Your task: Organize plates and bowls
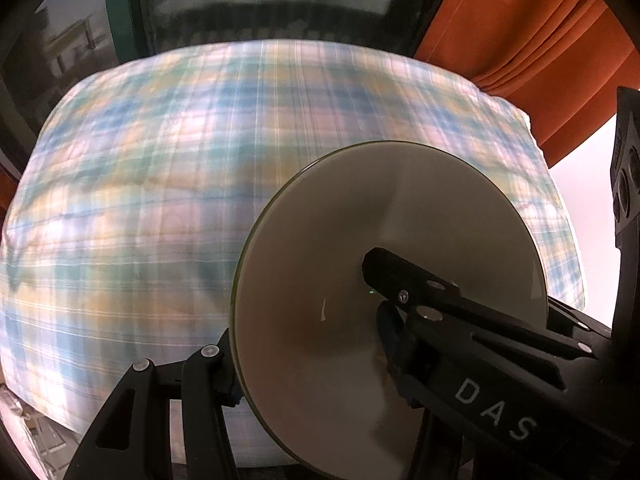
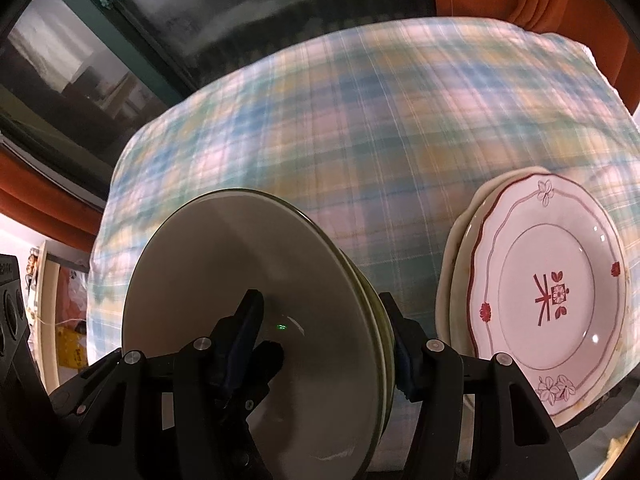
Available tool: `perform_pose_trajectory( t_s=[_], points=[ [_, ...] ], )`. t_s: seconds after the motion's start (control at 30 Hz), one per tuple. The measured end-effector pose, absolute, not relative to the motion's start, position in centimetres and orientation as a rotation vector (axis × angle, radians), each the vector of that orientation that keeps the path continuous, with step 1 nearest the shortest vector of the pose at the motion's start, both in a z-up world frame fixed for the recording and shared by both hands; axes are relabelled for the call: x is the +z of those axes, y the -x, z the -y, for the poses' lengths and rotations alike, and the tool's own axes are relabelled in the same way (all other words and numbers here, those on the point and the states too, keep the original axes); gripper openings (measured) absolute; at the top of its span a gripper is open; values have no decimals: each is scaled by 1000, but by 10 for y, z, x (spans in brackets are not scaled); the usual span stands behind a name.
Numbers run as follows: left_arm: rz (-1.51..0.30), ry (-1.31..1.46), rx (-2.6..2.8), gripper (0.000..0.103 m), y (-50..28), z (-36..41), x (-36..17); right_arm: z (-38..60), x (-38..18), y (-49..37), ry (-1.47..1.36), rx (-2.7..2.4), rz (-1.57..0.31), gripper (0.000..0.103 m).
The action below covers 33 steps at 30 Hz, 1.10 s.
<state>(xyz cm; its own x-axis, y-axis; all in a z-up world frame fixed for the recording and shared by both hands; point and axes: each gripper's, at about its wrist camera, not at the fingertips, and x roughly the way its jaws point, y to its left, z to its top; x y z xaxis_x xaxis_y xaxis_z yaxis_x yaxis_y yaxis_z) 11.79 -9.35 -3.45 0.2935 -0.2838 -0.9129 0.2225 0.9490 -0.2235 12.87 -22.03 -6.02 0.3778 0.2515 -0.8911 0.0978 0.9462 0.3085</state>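
Left tongs (image 1: 308, 344) and right tongs (image 2: 328, 344) both pinching olive-rimmed plate stack (image 2: 248, 288), held on edge. Floral plate (image 2: 548, 280) near, on plaid-covered bench (image 2: 360, 120).

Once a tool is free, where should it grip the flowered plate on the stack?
Probably its scalloped rim at the near edge, coming in low from the near side, one finger over, one under. The flowered plate lies flat atop cream plates that stick out on its left, leaving no gap there.
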Motion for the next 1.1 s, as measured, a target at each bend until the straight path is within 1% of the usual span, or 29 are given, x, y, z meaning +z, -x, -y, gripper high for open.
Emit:
perform_pose_trajectory(
  t_s=[0.23,0.5,1.1],
  points=[
    [-1181,42,-344,55,-117,84,-13,207,-34,-125,-334,96,-1140,61],
    [-1174,32,-351,55,-113,92,-14,213,-32,-118,-352,87,-1128,61],
    [-1140,68,-310,55,-93,168,4,288,-13,-105,-307,139,-1107,61]
  ],
)
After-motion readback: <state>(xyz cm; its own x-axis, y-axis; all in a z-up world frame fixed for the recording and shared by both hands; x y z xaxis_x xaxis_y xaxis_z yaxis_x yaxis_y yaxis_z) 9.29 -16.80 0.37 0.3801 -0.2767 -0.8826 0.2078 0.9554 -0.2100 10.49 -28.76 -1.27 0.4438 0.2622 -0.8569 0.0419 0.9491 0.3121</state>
